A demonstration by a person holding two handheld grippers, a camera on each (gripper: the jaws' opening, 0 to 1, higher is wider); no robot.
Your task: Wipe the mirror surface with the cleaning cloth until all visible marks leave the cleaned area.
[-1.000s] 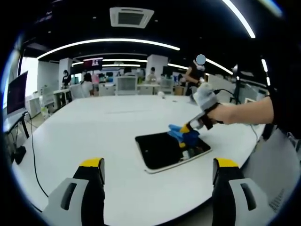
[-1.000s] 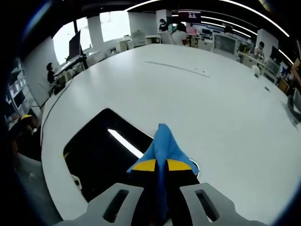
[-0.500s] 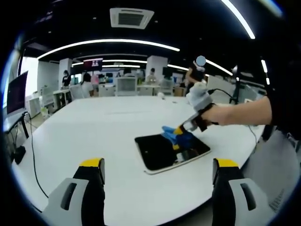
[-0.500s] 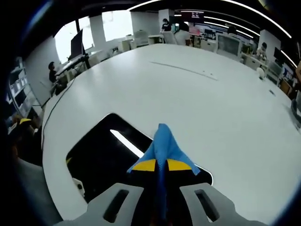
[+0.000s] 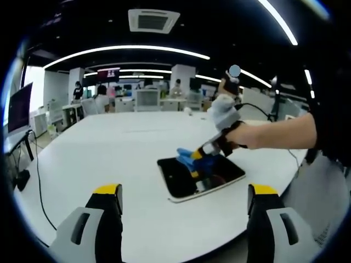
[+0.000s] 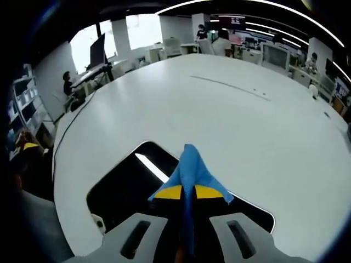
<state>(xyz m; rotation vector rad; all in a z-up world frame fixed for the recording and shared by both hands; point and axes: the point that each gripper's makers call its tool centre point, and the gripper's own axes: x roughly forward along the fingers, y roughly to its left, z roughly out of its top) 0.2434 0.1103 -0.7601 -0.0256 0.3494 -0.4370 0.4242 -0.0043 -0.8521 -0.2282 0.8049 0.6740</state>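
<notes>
Mirror (image 5: 200,176): flat on white table (image 5: 109,159). Right gripper (image 6: 185,193): jaws clamped on blue cleaning cloth (image 6: 192,170), pressed to the glass. Left gripper (image 5: 184,192): jaws wide apart, empty. Advice: overlap strokes, keep pressure even. Change: cloth has travelled further across the mirror from its earlier edge position.

A large white table (image 5: 109,159) carries a dark rectangular mirror (image 5: 186,178), which lies flat near its edge.

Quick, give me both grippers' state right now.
Left gripper: open, holding nothing.
Right gripper: shut on the blue cloth, over the mirror.
</notes>
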